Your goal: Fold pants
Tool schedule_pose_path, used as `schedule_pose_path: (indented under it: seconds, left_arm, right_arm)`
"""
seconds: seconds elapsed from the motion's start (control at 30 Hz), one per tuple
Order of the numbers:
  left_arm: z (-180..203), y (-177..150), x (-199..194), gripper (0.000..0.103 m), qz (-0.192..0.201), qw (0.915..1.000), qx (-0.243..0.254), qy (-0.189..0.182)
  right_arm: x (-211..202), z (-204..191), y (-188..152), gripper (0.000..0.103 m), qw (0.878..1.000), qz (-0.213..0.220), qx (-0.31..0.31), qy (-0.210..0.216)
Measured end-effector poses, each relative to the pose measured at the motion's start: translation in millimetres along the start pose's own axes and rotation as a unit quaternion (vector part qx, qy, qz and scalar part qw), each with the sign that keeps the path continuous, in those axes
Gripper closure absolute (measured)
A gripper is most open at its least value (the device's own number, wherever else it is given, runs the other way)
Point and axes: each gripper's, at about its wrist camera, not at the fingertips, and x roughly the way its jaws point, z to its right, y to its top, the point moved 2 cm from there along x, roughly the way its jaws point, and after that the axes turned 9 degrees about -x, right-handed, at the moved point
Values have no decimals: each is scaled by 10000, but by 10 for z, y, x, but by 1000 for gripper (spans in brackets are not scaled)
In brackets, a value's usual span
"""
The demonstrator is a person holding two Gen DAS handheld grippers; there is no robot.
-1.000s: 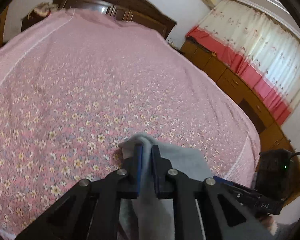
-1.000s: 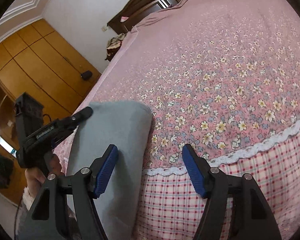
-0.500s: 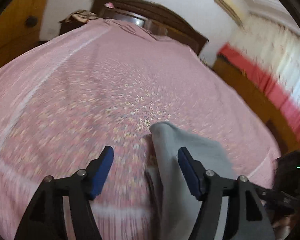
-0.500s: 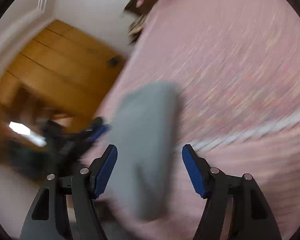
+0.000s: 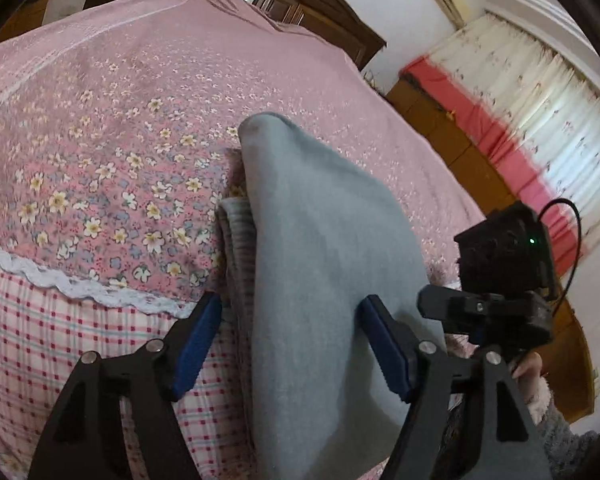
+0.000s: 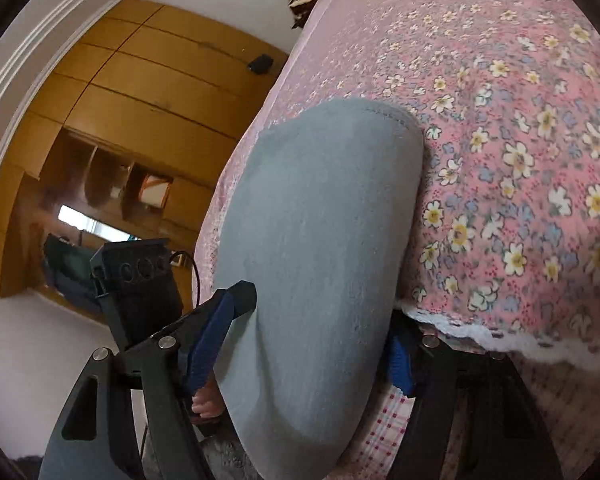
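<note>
Pink floral bedspread (image 5: 100, 128) with white lace trim (image 5: 80, 286) — wooden wardrobe (image 6: 148, 92), red-and-white curtains (image 5: 540, 120) beyond.

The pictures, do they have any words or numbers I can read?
None can be read.
The other gripper's black box shows only a green light, no letters.
The gray pants and flowered bedspread carry no print or label.

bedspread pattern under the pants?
Pink with small white-and-yellow flowers; the bedspread shows best in the right wrist view, beside the grey pants.
</note>
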Motion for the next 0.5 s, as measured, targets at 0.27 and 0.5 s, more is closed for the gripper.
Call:
schedule_pose_path:
  seconds: [0.27,0.5]
  left_arm:
    - [-112,-117,-127,27,8,9998,104,-155]
    - [-141,-140,-171,25,53,9997,210,-88]
  right_arm:
    - [56,196,46,61,9983,-254,367,384]
    - [-24,264,28,76,9989,-21,282,369]
